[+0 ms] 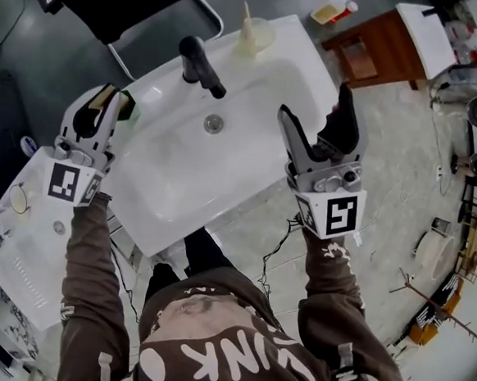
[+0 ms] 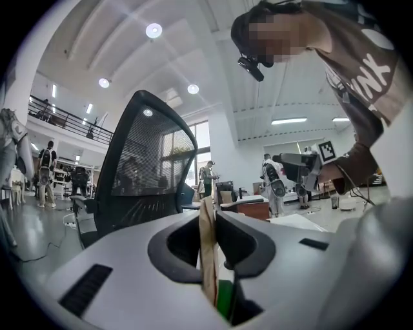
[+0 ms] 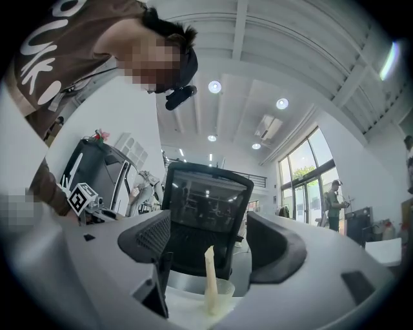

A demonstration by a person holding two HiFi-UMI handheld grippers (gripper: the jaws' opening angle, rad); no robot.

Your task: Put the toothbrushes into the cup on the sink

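Note:
My left gripper [image 1: 103, 109] hangs over the left rim of the white sink [image 1: 308, 55], shut on a tan-handled toothbrush [image 1: 108, 96] with a green part beside it. In the left gripper view the jaws of that gripper [image 2: 208, 233] clamp the tan toothbrush [image 2: 206, 248] edge-on. A translucent cup [image 1: 258, 36] stands on the sink's back rim with a cream toothbrush [image 1: 246, 17] upright in it. My right gripper [image 1: 314, 103] is open and empty above the sink's right edge. The right gripper [image 3: 210, 240] faces the cup [image 3: 219, 293] from a distance.
A black faucet [image 1: 201, 66] stands at the back of the basin, with the drain [image 1: 214, 124] below it. A white counter [image 1: 28, 247] with small items lies to the left. A wooden cabinet [image 1: 375, 47] stands at the far right. A black office chair [image 3: 205, 213] is behind the sink.

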